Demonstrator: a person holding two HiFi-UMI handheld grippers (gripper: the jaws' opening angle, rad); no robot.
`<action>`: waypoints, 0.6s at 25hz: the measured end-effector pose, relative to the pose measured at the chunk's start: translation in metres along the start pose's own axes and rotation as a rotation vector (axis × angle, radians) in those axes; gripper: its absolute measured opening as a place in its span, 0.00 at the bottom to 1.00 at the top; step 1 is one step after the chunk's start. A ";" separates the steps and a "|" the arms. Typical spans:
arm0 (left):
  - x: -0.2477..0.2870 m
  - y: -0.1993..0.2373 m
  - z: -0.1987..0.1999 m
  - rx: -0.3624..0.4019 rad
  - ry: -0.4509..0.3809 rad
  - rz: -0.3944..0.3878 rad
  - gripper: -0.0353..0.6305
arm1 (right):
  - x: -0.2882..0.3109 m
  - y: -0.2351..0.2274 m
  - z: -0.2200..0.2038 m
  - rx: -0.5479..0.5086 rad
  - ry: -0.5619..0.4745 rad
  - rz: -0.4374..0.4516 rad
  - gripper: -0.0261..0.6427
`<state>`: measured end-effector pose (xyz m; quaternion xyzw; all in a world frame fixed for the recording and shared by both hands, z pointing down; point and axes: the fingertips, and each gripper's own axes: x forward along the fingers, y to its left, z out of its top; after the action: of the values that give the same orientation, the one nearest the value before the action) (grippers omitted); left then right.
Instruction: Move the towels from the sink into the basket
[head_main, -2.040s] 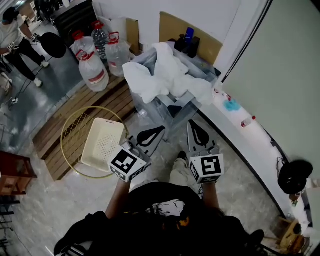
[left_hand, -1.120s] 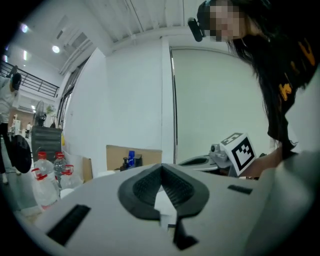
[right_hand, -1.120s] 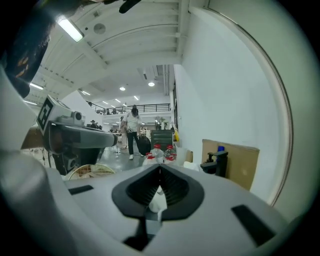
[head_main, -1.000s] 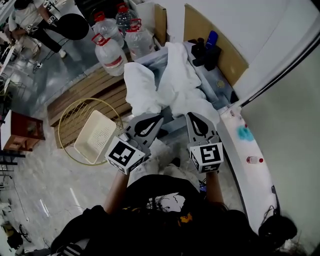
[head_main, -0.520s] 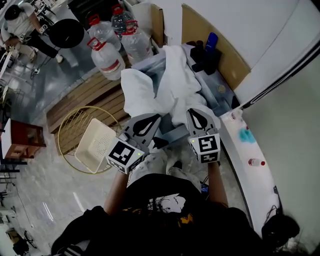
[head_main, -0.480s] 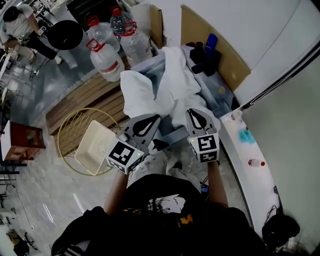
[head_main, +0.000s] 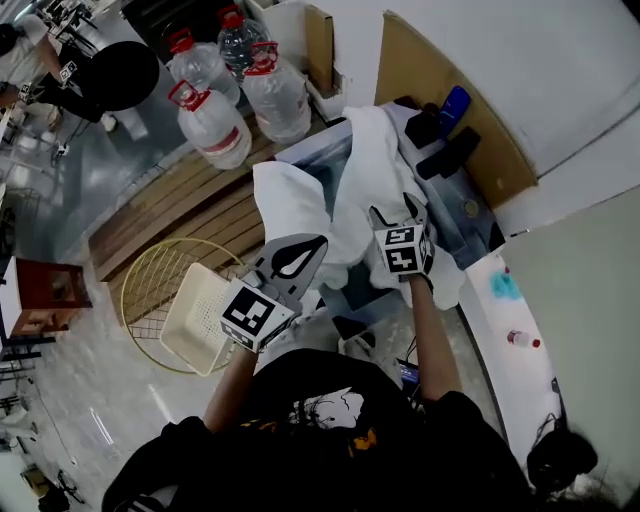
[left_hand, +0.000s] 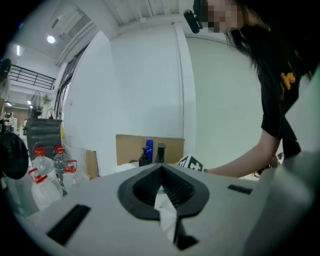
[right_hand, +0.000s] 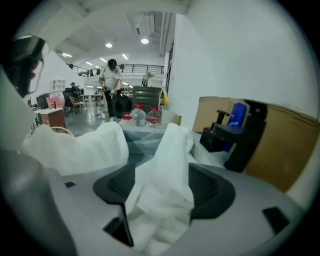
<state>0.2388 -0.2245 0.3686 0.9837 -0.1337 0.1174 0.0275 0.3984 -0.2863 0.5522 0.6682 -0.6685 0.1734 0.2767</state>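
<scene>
White towels (head_main: 345, 185) lie heaped over the grey sink (head_main: 305, 152) and hang over its front. My right gripper (head_main: 393, 212) reaches in over the heap. Its jaws are opening, and a fold of towel (right_hand: 172, 150) stands in the gap between the spread pads (right_hand: 117, 182). Another towel (right_hand: 80, 147) drapes over the sink's (right_hand: 137, 142) left side. My left gripper (head_main: 320, 241) hangs shut in front of the sink, apart from the towels; in its own view the left gripper's (left_hand: 161, 169) pads meet. The white plastic basket (head_main: 200, 315) lies on the floor to the lower left.
The basket rests on a round gold wire rack (head_main: 150, 275) beside a wooden pallet (head_main: 165, 205). Three big water jugs (head_main: 212, 125) stand behind it. Cardboard (head_main: 440, 105), a blue bottle (head_main: 455, 100) and black items (head_main: 448, 152) back the sink. A white counter (head_main: 515, 330) runs along the right.
My right gripper has moved forward from the sink's front onto the towel heap, and its jaws have gone from shut to spread. The left gripper has hardly moved.
</scene>
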 end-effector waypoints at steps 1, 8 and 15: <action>0.000 0.010 -0.003 -0.007 0.004 -0.003 0.06 | 0.020 -0.003 -0.002 -0.014 0.038 -0.013 0.53; -0.003 0.060 -0.026 -0.050 0.047 -0.024 0.06 | 0.131 -0.016 -0.047 -0.175 0.358 -0.063 0.67; -0.017 0.098 -0.048 -0.095 0.063 0.006 0.06 | 0.170 -0.024 -0.072 -0.106 0.456 -0.038 0.67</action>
<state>0.1862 -0.3101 0.4135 0.9766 -0.1413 0.1419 0.0780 0.4399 -0.3798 0.7077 0.6088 -0.5842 0.2793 0.4584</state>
